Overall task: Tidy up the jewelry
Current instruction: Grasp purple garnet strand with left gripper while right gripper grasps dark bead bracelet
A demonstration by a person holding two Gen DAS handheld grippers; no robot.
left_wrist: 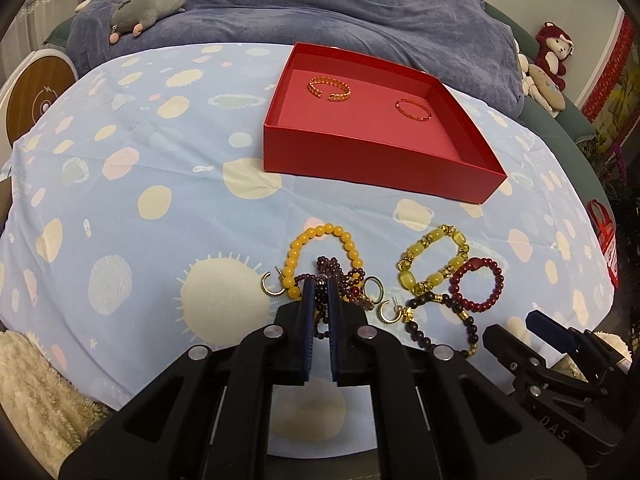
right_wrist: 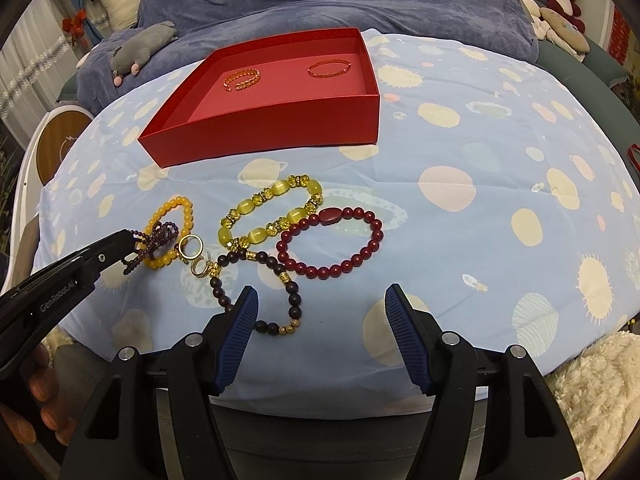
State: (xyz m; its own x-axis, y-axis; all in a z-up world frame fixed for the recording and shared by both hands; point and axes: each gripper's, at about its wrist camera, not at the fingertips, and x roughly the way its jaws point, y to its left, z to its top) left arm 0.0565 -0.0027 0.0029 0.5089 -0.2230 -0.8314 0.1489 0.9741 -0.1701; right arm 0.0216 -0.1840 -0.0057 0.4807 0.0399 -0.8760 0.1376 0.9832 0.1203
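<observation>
My left gripper (left_wrist: 319,285) is shut on a strand of small purple beads (left_wrist: 329,270), which loops over an orange bead bracelet (left_wrist: 320,236). The right wrist view shows the same left gripper (right_wrist: 129,240) with the purple strand (right_wrist: 158,236) hanging from its tip. Beside lie a yellow stone bracelet (right_wrist: 272,212), a dark red bead bracelet (right_wrist: 332,240), a dark brown bracelet (right_wrist: 256,292) and gold hoop earrings (right_wrist: 192,246). My right gripper (right_wrist: 322,306) stands open above the cloth with nothing between its fingers. The red box (left_wrist: 372,160) holds two gold bangles (left_wrist: 330,88).
The jewelry lies on a light blue cloth with planet prints (right_wrist: 480,200). A blue blanket (left_wrist: 320,4) and a grey plush toy (left_wrist: 148,8) lie behind the box. A cream fuzzy rug (right_wrist: 600,380) shows at the lower right, and a person's hand (right_wrist: 40,396) at the lower left.
</observation>
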